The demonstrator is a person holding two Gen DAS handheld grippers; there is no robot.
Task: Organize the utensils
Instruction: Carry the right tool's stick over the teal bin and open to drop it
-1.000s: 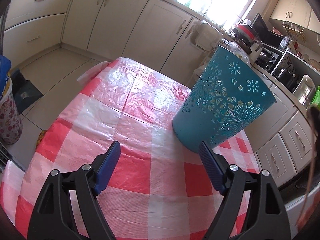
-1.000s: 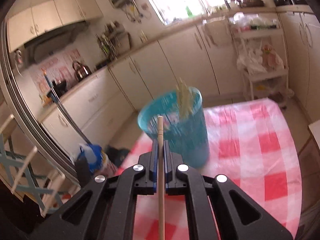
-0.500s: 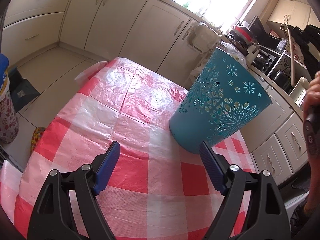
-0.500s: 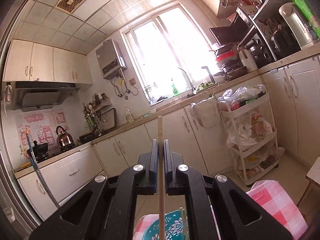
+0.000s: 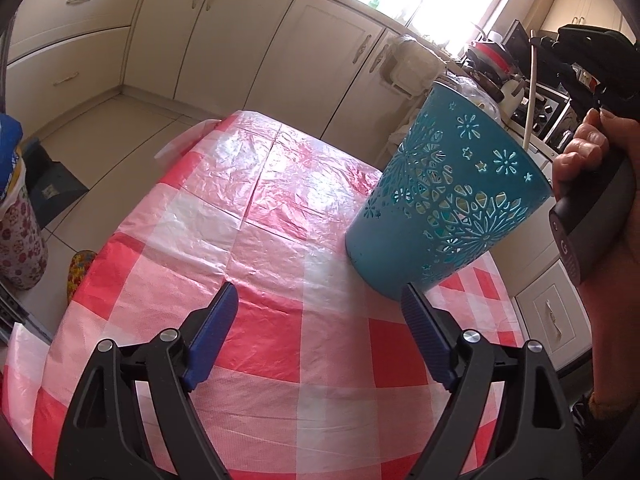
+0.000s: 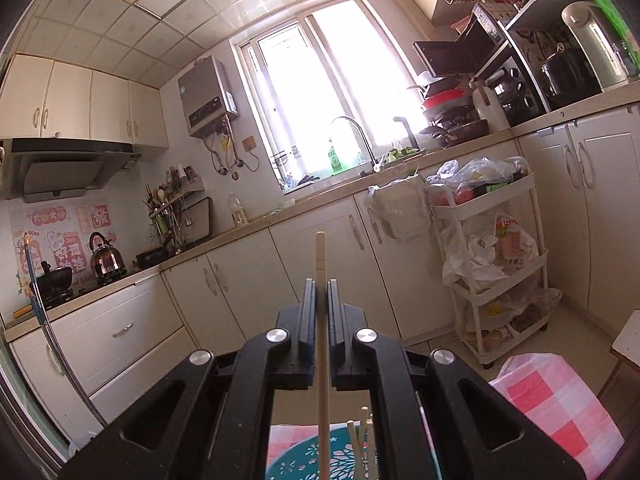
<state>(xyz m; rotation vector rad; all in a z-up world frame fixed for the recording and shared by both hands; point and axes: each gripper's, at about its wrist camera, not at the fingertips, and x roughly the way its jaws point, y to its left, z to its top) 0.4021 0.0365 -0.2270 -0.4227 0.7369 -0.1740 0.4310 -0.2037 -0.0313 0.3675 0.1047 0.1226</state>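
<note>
A teal cut-out utensil holder (image 5: 448, 200) stands on the red-and-white checked tablecloth (image 5: 260, 208). My left gripper (image 5: 319, 296) hovers low over the cloth just in front of it; its jaws are opening and nothing lies between them. In the right wrist view my right gripper (image 6: 320, 286) points level at the kitchen counter, shut on a pale wooden chopstick (image 6: 321, 256). That chopstick (image 5: 531, 96) runs down into the holder's mouth (image 6: 296, 460), where several other chopsticks (image 6: 362, 436) stand. A hand (image 5: 580, 152) grips the right tool's handle beside the holder.
Cream cabinets (image 5: 224, 40) line the walls behind the table. A white trolley with bags (image 6: 492, 248) stands near the sink counter. A patterned bin (image 5: 18, 216) and a dark mat (image 5: 52, 188) are on the floor left of the table.
The right gripper swung up from looking down at the holder to looking level at the counter, keeping the chopstick. The hand and tool came into the left wrist view at the right.
</note>
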